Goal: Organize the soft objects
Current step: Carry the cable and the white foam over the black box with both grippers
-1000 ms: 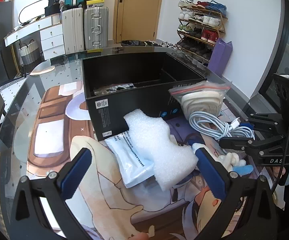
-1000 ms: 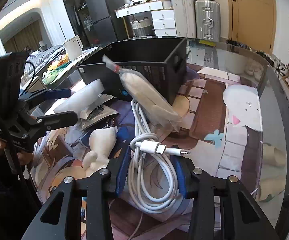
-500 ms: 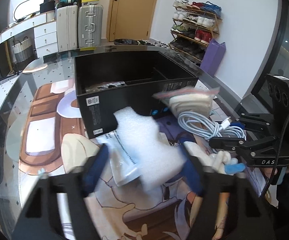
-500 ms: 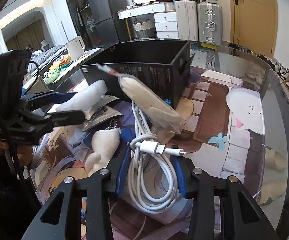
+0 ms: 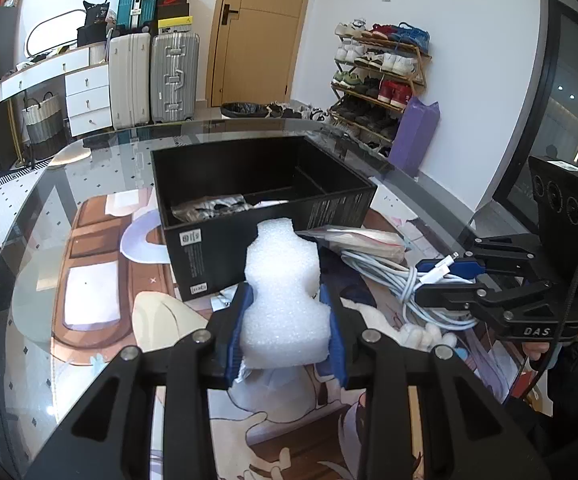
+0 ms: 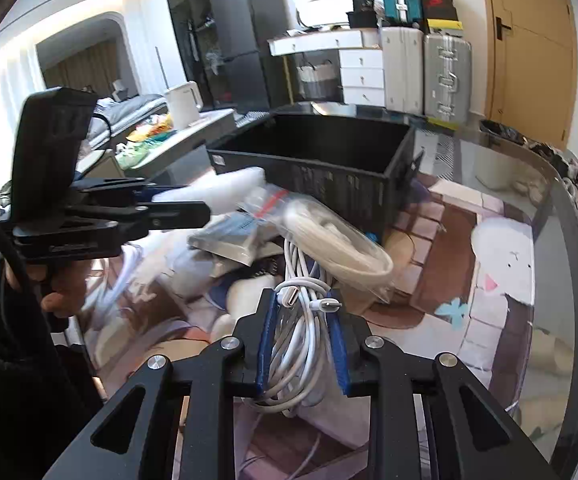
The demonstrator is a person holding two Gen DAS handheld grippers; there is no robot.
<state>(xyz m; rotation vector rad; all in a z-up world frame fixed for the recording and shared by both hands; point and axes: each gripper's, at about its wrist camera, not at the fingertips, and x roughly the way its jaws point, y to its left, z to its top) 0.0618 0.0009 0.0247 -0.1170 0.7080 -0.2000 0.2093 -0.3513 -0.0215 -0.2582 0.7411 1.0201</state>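
Observation:
My left gripper (image 5: 287,320) is shut on a white foam block (image 5: 285,292) and holds it up in front of the open black box (image 5: 341,204). My right gripper (image 6: 303,328) is shut on a coiled white charging cable (image 6: 297,332), lifted off the mat; the cable also shows in the left wrist view (image 5: 393,276). A clear zip bag with a cream item (image 6: 341,240) lies against the box. A white plush toy (image 5: 425,334) lies on the mat under the right gripper.
The black box (image 6: 329,148) has a divider and holds a dark packet (image 5: 209,210). A silver foil pouch (image 6: 229,240) lies by the box. Everything rests on a printed mat on a round glass table (image 5: 29,240).
My left gripper closed on the foam block and lifted it toward the box. My right gripper closed on the cable coil and raised it.

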